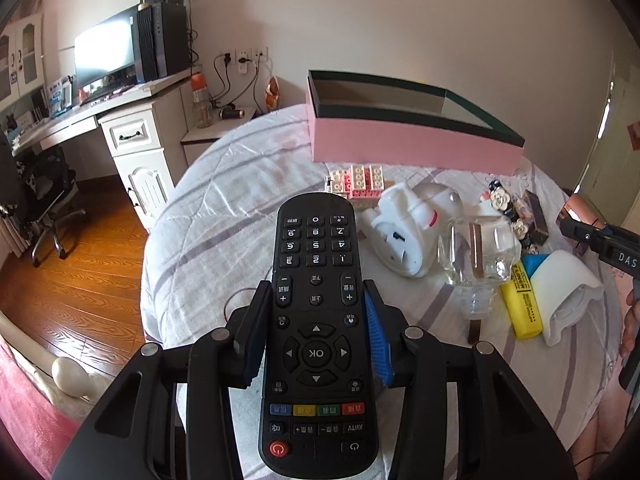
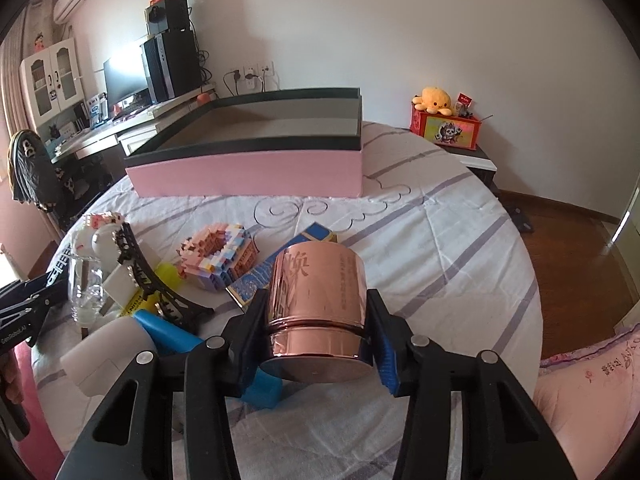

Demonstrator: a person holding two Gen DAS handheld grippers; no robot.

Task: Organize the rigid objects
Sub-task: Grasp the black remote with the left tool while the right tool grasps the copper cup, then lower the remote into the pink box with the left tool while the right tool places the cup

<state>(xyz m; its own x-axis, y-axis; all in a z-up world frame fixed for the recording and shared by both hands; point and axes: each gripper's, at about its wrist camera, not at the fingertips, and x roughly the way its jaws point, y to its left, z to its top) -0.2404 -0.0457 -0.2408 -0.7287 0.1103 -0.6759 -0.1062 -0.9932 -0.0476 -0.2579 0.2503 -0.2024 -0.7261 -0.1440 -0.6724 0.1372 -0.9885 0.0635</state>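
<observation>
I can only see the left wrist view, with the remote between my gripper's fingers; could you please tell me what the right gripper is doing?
Observer: The right gripper is closed on a shiny rose-gold tin, its pads pressing both sides.
Operator: Thank you. Is the pink box empty on that side?
Observer: From the right wrist view, the visible part of the pink box interior shows nothing inside.
Operator: Is anything lying under the tin?
Observer: A blue patterned flat box lies on the bed just behind it, beside a pastel brick model.
Operator: And my own grip?
Observer: Your left gripper holds the black remote around its middle.
</observation>
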